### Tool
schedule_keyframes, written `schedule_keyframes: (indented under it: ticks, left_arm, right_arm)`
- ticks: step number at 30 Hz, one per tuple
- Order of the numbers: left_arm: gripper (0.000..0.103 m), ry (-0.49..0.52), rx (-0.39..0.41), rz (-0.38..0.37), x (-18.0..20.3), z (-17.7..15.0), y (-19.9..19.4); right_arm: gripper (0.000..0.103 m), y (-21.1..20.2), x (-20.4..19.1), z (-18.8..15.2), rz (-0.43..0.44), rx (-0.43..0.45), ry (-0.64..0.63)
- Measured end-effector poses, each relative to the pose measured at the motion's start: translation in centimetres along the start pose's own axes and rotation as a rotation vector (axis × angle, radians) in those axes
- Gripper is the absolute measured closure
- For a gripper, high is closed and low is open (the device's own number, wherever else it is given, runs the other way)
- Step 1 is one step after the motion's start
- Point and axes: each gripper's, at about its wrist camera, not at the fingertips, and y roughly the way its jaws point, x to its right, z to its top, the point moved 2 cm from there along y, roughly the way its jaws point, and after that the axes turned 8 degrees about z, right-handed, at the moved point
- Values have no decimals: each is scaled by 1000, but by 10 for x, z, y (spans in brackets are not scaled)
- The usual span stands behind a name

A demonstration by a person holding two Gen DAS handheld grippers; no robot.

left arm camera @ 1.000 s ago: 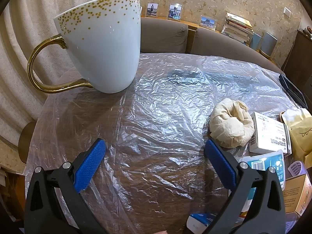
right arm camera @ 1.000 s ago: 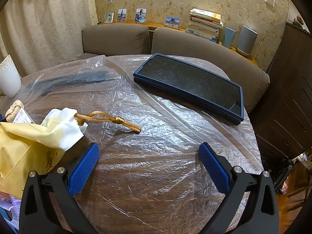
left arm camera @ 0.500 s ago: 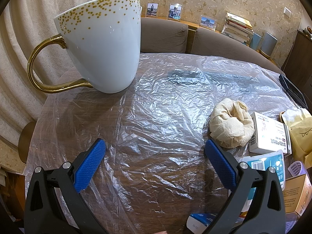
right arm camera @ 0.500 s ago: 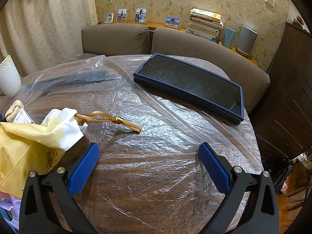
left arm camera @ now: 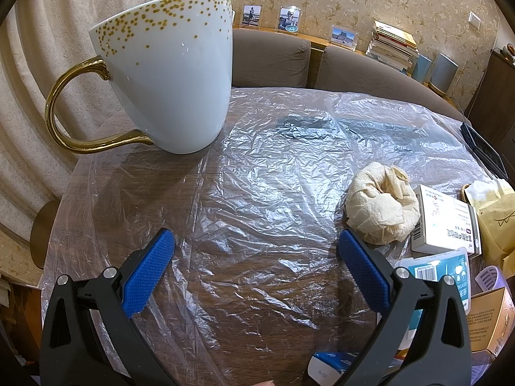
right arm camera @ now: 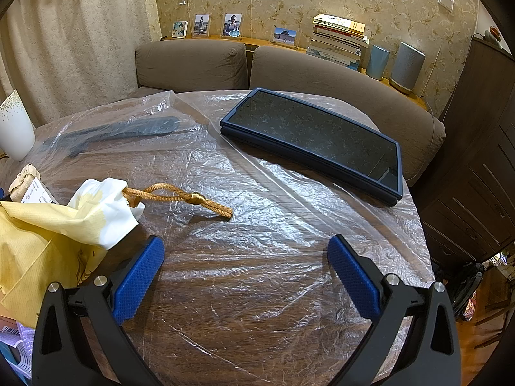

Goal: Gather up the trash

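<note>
- Left hand-held gripper (left arm camera: 256, 241) spread wide, nothing between its blue pads, low over the table (left arm camera: 257, 289) with its crinkled clear plastic sheet (left arm camera: 273, 177).
- Crumpled paper wad (left arm camera: 381, 212) lies just ahead of the left gripper's right finger, apart from it.
- White box (left arm camera: 445, 225) touches the wad's far right side; yellow bag (left arm camera: 497, 222) further right.
- White mug with gold handle (left arm camera: 173, 74) ahead-left, upright, well apart.
- Right hand-held gripper (right arm camera: 246, 246) also spread wide, empty.
- Yellow bag (right arm camera: 48, 241) just left of its left finger; knotted gold cord (right arm camera: 180, 197) ahead.
- Dark tablet (right arm camera: 315, 138) ahead-right, flat on the table.
</note>
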Motion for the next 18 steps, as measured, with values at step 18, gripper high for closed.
schedule_keyframes:
  ticks: [18]
  left_arm:
    - [1, 0, 1, 0, 2, -3, -1]
  right_arm:
    - [4, 0, 0, 0, 0, 0, 0]
